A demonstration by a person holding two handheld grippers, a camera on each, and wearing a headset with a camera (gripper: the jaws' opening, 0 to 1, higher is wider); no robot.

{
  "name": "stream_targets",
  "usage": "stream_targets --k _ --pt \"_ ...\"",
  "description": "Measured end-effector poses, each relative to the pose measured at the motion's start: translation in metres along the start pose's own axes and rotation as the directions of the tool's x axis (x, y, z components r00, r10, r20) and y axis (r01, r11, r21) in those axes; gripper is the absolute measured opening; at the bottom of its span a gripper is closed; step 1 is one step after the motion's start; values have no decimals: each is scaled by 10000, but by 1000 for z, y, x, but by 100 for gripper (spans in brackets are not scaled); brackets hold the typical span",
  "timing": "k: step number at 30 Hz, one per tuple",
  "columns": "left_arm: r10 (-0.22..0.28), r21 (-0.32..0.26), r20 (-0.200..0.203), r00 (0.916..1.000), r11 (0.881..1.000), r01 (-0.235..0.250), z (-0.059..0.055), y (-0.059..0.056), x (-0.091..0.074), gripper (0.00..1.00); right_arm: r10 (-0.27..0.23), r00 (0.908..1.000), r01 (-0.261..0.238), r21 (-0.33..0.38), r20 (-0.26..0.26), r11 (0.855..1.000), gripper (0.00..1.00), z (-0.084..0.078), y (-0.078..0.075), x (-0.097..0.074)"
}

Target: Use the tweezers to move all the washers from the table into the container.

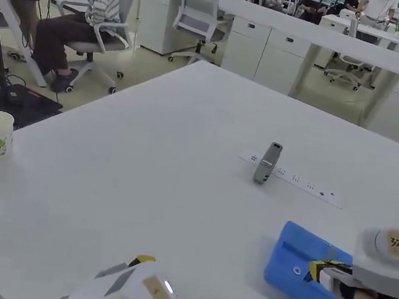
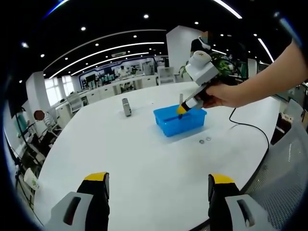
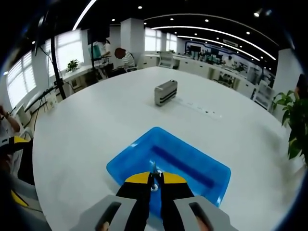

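Spanning an office, the white table (image 1: 148, 173) bears a blue container (image 1: 294, 254).

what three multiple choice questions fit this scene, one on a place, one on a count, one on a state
1. Where does the right gripper hang?
A over the blue container
B over a paper cup
C beside a power strip

2. How many washers lie on the table beside the blue container?
A none
B two
C five

3. How does the left gripper stand?
A open
B shut on a washer
C shut on a cup

Answers:
1 A, its own view looks down into the blue container.
2 B, the left gripper view shows two small rings there.
3 A, its jaws stand far apart with nothing between them.
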State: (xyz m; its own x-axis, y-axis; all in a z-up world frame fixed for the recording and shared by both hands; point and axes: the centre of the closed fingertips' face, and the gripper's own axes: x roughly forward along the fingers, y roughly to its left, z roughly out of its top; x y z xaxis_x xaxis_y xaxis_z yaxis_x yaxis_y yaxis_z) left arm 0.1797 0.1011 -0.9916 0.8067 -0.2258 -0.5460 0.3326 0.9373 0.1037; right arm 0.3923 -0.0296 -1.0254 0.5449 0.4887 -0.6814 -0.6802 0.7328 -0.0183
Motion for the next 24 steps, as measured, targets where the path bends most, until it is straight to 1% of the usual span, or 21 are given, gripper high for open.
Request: stream_targets --k 2,4,8,9,12,19,21,24 --pt "20 -8 13 10000 10000 -20 0 0 0 86 54 9999 -52 200 -87 9998 3 0 0 -2" --pt "32 -26 29 10000 10000 -32 0 1 0 86 42 10000 -41 238 -13 9997 3 1 -2 -4" --pt "67 -44 65 10000 10000 -66 1 1 -1 86 78 10000 -80 361 63 9993 3 5 3 -13" --pt "65 -43 87 9999 10000 -64 2 1 -1 86 73 9999 -77 373 108 9993 3 6 -1 -13" --pt "65 -33 103 9999 10000 -65 2 1 -1 86 120 9997 -129 428 200 9990 3 10 -1 -19" --pt "100 -41 212 9997 9999 -99 4 2 -2 86 137 9986 -140 53 518 9999 3 19 11 -43" --pt "170 -67 321 9993 9998 -168 6 3 -3 86 222 9985 -218 -78 503 9997 3 19 11 -45" --pt "199 -173 398 9990 9997 -192 6 5 -4 86 245 9981 -217 -497 561 9985 3 19 11 -50"
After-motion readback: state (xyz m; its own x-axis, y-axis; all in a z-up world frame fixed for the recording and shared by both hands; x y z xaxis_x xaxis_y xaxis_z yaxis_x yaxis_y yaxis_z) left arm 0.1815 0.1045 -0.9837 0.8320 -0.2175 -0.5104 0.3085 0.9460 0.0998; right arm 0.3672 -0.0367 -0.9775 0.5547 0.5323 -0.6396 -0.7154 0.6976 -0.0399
